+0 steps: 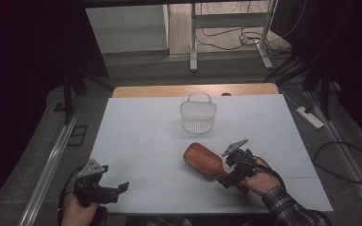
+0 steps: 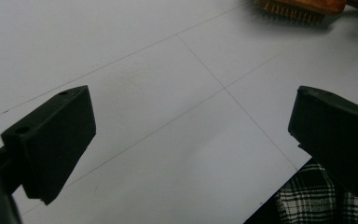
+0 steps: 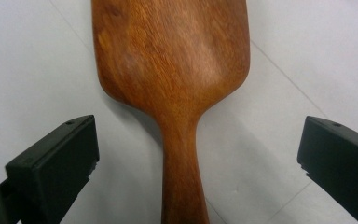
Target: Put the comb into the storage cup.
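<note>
My right claw (image 3: 198, 163) stands wide apart astride the brush (image 3: 175, 70) handle, not gripping, so the brush lies flat on the table (image 1: 136, 136) (bristles down). My left claw (image 2: 191, 140) idles apart.

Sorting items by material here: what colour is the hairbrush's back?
Reddish-brown wood with visible grain on the hairbrush; it shows best in the right gripper view.

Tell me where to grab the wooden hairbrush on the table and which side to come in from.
Grip the hairbrush by its narrow handle, coming from the near, handle end. It lies flat, bristles down, and the handle is much slimmer than the broad head, so the jaws can likely close across it. The right gripper is already open with a jaw on either side of the handle, not touching it.
</note>
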A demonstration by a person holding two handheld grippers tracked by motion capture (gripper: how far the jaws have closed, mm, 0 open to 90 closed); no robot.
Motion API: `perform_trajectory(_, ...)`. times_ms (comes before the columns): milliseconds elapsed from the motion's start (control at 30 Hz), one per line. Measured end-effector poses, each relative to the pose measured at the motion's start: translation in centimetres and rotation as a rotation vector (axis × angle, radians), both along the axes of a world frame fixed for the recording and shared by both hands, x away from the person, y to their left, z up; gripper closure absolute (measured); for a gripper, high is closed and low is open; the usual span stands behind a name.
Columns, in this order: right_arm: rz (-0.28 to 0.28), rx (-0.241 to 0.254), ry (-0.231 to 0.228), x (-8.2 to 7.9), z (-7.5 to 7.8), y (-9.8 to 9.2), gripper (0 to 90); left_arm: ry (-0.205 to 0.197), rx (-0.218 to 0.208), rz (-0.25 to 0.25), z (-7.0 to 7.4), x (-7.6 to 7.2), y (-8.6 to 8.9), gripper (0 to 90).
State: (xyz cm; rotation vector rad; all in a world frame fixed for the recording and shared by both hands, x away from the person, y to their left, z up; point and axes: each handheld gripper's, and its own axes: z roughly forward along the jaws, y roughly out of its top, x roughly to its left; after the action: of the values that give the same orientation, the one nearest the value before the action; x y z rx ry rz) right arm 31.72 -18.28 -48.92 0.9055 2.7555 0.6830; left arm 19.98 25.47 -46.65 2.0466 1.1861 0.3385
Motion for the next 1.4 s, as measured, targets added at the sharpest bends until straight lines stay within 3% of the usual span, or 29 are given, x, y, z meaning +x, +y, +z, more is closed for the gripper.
perform_trajectory(400,0.002,-0.083,0.033,-0.2,-1.1,0.6,0.0,0.001,0.000,-0.002,0.0,0.0,0.0,1.6)
perform_trajectory(933,-0.011,-0.108,0.059,-0.1,-1.4,0.7,1.1,0.001,0.001,-0.003,0.0,0.0,0.0,1.6)
perform_trajectory(1067,-0.010,-0.092,0.044,-0.1,-1.1,0.7,12.4,0.001,0.001,-0.003,0.0,0.0,0.0,1.6)
perform_trajectory(1167,0.004,-0.073,0.038,-0.2,-0.8,0.6,28.2,0.001,0.000,-0.003,0.0,0.0,0.0,1.6)
perform_trajectory(1200,0.004,-0.073,0.038,-0.2,-0.8,0.6,28.2,0.001,0.000,-0.003,0.0,0.0,0.0,1.6)
perform_trajectory(1400,0.014,-0.047,0.022,-0.3,-0.4,0.5,49.0,0.001,0.001,-0.003,0.0,0.0,0.0,1.6)
